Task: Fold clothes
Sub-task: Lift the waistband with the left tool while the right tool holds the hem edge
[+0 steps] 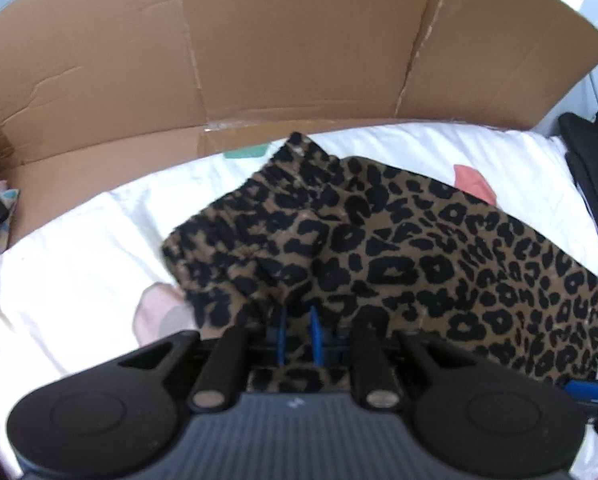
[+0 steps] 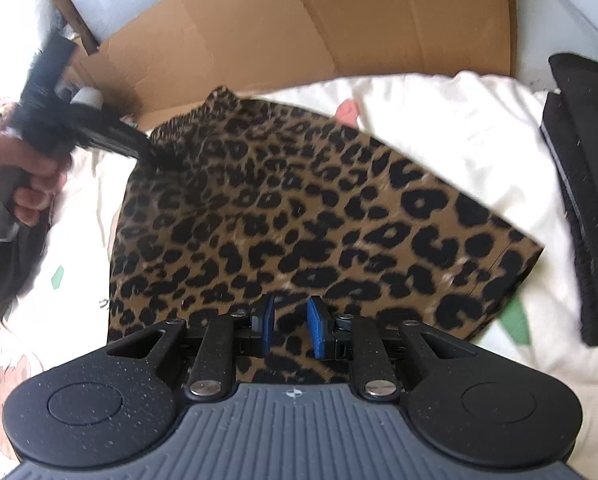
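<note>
Just ahead of both tools, the leopard-print garment (image 2: 299, 208) lies on the white bedding (image 2: 459, 120); the left gripper (image 1: 298, 330) pinches its bunched edge, the right gripper (image 2: 290, 320) stands slightly spread over it, so I'd carry that edge across evenly, keeping it taut.

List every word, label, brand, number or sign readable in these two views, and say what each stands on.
None: no readable text in either view.
The small white mark on the right gripper's grey body is a symbol, not letters.
A faint white mark on the left gripper's body is too blurred to read.
The cardboard and leopard-print garment show no print or label.
</note>
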{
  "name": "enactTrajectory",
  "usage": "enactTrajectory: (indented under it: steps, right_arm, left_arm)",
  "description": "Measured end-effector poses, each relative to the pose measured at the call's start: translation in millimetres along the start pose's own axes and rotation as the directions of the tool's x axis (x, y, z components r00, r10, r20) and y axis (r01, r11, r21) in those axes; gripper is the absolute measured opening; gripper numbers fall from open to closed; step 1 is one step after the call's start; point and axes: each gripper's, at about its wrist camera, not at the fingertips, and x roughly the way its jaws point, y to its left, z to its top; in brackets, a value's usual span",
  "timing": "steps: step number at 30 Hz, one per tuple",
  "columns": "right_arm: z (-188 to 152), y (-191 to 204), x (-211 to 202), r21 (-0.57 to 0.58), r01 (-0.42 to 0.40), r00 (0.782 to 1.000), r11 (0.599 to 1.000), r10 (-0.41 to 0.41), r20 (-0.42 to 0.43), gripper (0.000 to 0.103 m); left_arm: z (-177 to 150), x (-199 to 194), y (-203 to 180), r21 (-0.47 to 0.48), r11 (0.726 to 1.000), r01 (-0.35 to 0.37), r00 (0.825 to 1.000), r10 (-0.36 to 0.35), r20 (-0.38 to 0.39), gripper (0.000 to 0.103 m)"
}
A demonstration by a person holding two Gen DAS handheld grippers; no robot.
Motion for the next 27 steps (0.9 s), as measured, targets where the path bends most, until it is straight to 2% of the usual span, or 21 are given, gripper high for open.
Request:
enactTrajectory:
  steps: [5,9,15,16,18,20,27]
  right_arm:
    - [-6.3,4.8,6.8,-0.010,0.008,0.999,1.000,-0.008,-0.033,0.025]
    - [-10.4,5.1,5.6,-0.025,0.016,0.999,1.000,-0.017,-0.047,0.025]
    - [-16.3,5.2,3.1,-0.047,0.029,0.997,0.998,-0.032,-0.064,0.025]
    - [-16.9,6.0,2.6,-0.048,0.032,0.997,0.998,-0.035,-0.065,0.025]
    - [-16.8,7.6,0.6,-0.042,0.040,0.997,0.998,-0.042,-0.060,0.025]
    - [-15.9,9.7,-3.4,-0.033,0.038,0.998,0.999,-0.039,-0.047,0.026]
    - [-11.6,24.3,-10.1,-0.061,-0.004,1.000,0.998,0.003,-0.014,0.026]
  left_arm:
    - [-11.7,8.5,6.2,0.005,1.000,-0.012,1.000,0.012,-0.024,0.014]
    - [-17.6,32.8,15.8,-0.043,0.999,-0.021,0.999,0.018,-0.049,0.011]
    - [-23.2,39.0,17.6,-0.065,0.998,-0.020,1.000,0.019,-0.018,0.009]
    - [-25.3,36.1,17.8,-0.068,0.998,-0.017,1.000,0.017,-0.008,0.010]
    - [-31.7,29.6,19.3,-0.089,0.996,-0.002,1.000,0.003,0.011,0.018]
    - [-39.6,20.7,20.2,-0.121,0.992,0.026,0.999,-0.023,0.031,0.033]
    - [-61.8,-9.1,-2.7,-0.086,0.993,0.083,0.996,-0.081,0.027,0.037]
